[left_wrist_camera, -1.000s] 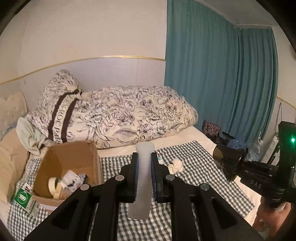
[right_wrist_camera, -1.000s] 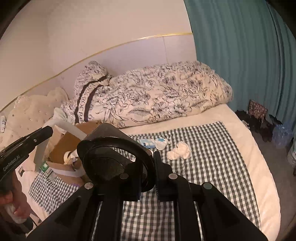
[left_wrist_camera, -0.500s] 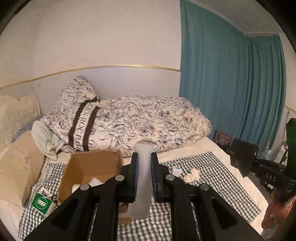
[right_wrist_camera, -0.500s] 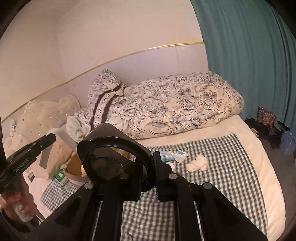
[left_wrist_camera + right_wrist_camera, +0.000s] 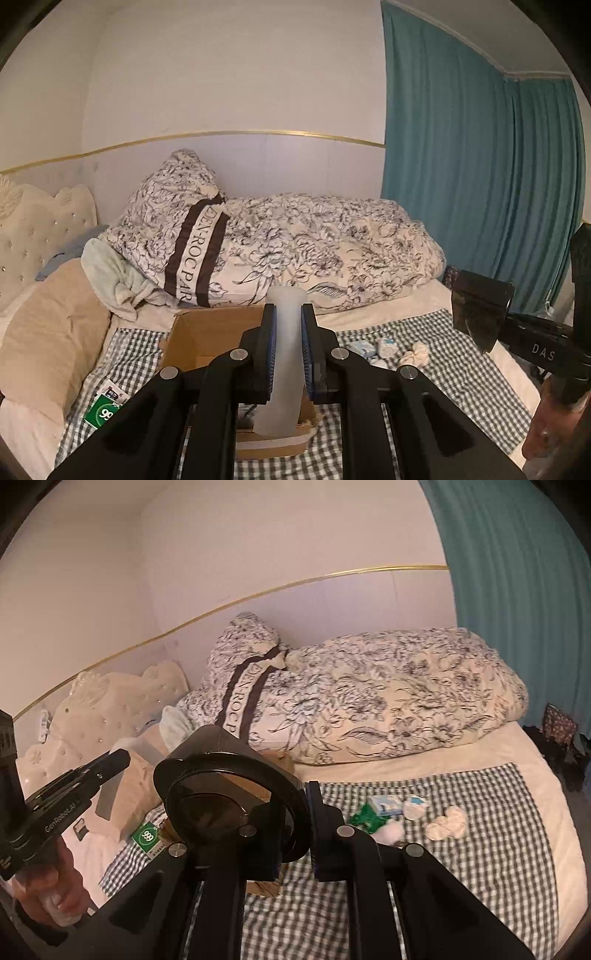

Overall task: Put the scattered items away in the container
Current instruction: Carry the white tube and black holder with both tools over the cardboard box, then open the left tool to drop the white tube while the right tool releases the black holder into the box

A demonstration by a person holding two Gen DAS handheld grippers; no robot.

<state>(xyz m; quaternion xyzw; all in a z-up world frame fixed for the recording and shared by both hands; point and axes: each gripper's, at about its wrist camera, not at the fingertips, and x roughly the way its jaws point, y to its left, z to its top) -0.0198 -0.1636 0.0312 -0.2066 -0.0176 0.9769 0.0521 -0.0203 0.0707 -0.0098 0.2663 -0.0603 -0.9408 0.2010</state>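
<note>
We see the left tongs [image 5: 284, 354] closed on a frosted translucent plastic cylinder [image 5: 281, 363], which stands upright between the blue-lined pads and hangs above the open brown cardboard box [image 5: 210, 334] lying on the grey-and-white checked cloth [image 5: 465, 373] spread over the bed. The right tongs [image 5: 295, 830] are closed on a black round dish-like object with a wide rim [image 5: 225, 805]; its disc faces the camera and hides most of the box behind it. In the left view this same black object appears at the right edge, held well apart from the cylinder. On the cloth to the right of the box lie the scattered items: a small white-and-blue carton [image 5: 386, 805], a green crumpled packet [image 5: 365, 818], a white round lid-like piece [image 5: 415, 806], a white fluffy ball [image 5: 391, 830] and a cream crumpled wad [image 5: 448, 823], all close together. A green box marked 999 [image 5: 147, 838] lies on the cloth just left of the cardboard box. Behind, a floral duvet [image 5: 388, 709] and a floral pillow with a dark lettered band [image 5: 177, 229] rest against the wall, and a teal curtain [image 5: 480, 184] hangs at the right. A person's hand [image 5: 48, 890] grips the left handle.
</note>
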